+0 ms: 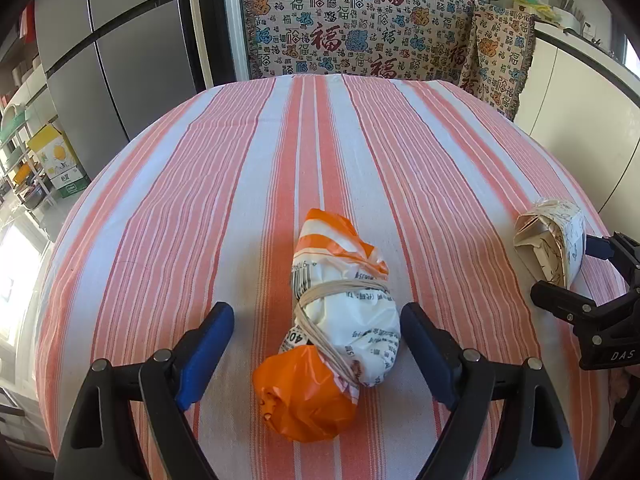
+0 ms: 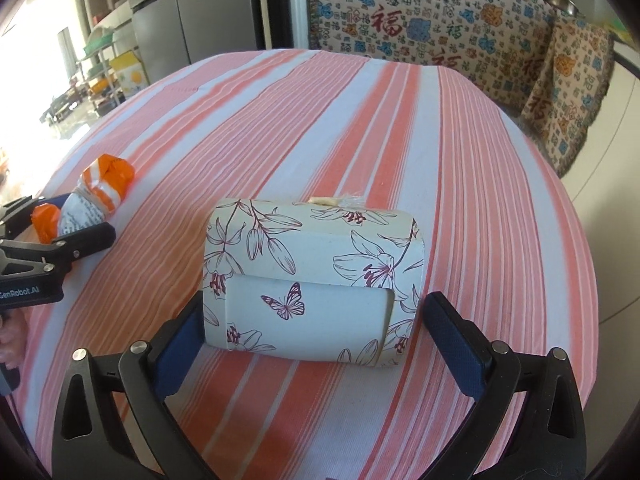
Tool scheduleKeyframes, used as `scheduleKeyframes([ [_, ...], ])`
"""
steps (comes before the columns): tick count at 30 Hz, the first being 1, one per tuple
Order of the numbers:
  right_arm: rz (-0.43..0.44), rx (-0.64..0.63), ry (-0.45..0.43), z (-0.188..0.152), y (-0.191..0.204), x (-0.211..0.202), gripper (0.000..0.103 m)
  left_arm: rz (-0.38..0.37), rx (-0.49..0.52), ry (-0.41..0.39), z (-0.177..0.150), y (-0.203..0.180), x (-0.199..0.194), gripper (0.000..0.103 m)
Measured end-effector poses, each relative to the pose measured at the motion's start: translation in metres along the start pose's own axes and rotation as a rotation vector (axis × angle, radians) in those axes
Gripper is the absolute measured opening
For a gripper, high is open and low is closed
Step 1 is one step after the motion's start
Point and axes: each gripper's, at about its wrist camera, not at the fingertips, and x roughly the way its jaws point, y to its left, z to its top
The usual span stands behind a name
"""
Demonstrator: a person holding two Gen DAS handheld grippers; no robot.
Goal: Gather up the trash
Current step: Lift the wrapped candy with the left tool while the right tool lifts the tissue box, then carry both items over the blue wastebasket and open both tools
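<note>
An orange and white plastic bag bundle (image 1: 336, 320), bound with rubber bands, lies on the striped tablecloth (image 1: 240, 184). My left gripper (image 1: 316, 324) is open, with a finger on each side of the bundle, not touching it. A white paper box with a flower and butterfly print (image 2: 312, 284) lies on the cloth. My right gripper (image 2: 308, 320) is open around the box's near end; the left pad is close to the box. The box (image 1: 554, 240) and right gripper (image 1: 576, 276) also show in the left wrist view, and the bundle (image 2: 94, 200) in the right wrist view.
A sofa draped in a patterned throw (image 1: 360, 28) stands behind the table. A grey fridge (image 1: 120, 52) is at the back left, with shelves and a yellow carton (image 1: 56, 160) beside it. White cabinets (image 1: 580, 120) are at the right.
</note>
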Motion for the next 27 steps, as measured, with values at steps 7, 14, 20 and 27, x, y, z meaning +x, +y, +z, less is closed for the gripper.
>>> scheduleKeyframes([
  [7, 0.009, 0.041, 0.038, 0.004, -0.004, -0.003, 0.102, -0.013, 0.011, 0.002, 0.001, 0.003, 0.000, 0.087],
  [14, 0.070, 0.092, 0.055, 0.022, -0.001, -0.010, 0.088, -0.077, 0.022, -0.016, 0.004, 0.012, -0.009, 0.065],
  [20, 0.090, 0.120, 0.022, 0.021, -0.011, -0.033, 0.082, -0.125, 0.033, -0.032, 0.004, 0.006, -0.020, 0.045],
  [27, 0.087, 0.214, -0.082, 0.006, -0.064, -0.093, 0.082, -0.245, 0.092, -0.074, 0.018, -0.053, -0.048, 0.045],
])
